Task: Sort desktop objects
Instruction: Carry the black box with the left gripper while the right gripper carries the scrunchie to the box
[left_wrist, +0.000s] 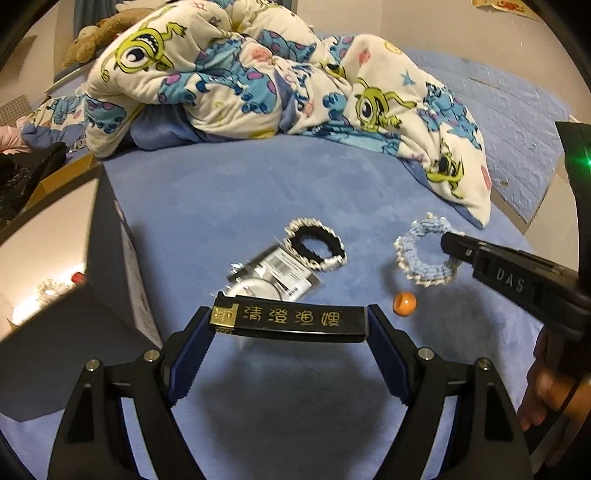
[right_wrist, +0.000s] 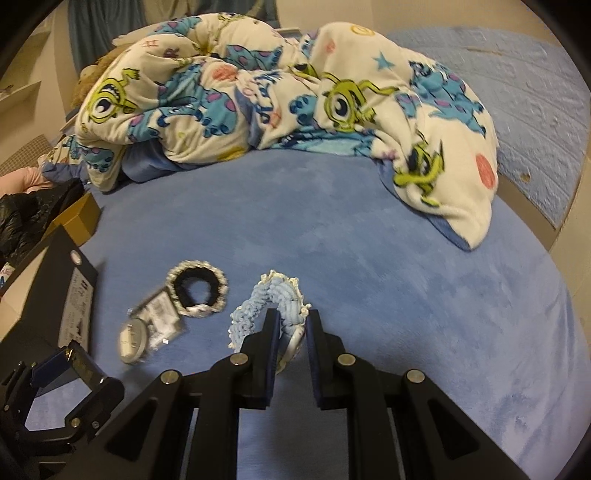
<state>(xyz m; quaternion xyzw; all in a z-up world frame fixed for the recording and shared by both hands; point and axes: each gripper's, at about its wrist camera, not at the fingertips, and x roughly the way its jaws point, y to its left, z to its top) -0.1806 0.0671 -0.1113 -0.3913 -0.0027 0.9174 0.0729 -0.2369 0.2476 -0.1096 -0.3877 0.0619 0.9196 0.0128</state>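
Blue bed sheet (left_wrist: 229, 192) serves as the work surface, rumpled cartoon blanket (left_wrist: 258, 74) behind.

Your right tool (right_wrist: 291, 325) has its jaws narrowed around one side of the blue scrunchie (right_wrist: 269, 299); the band sits between them, but a gap shows on the right side, so I cannot tell whether the grip is firm. The scrunchie lies on the sheet, right of centre.

Your left tool (left_wrist: 290, 321) is clamped endwise on a black bar with gold lettering (left_wrist: 291, 319), held just above the sheet.

Risk, as I judge it: the scrunchie is soft and springy. If you lift with only a thin bite, it may slide out or spring free. Its frilled edge could also drag on the sheet.

Around it:
- Orange bead (left_wrist: 405, 303) just beside the blue scrunchie, toward you; a sweep of the tool could send it rolling.
- Black scrunchie (left_wrist: 317, 247) near, to the left, overlapping a clear packet with a round disc (left_wrist: 273, 275).
- Dark box (left_wrist: 110, 258) at the left edge of the bed.

Nothing blocks a straight lift. The two tools sit near each other, so mind the crossing.
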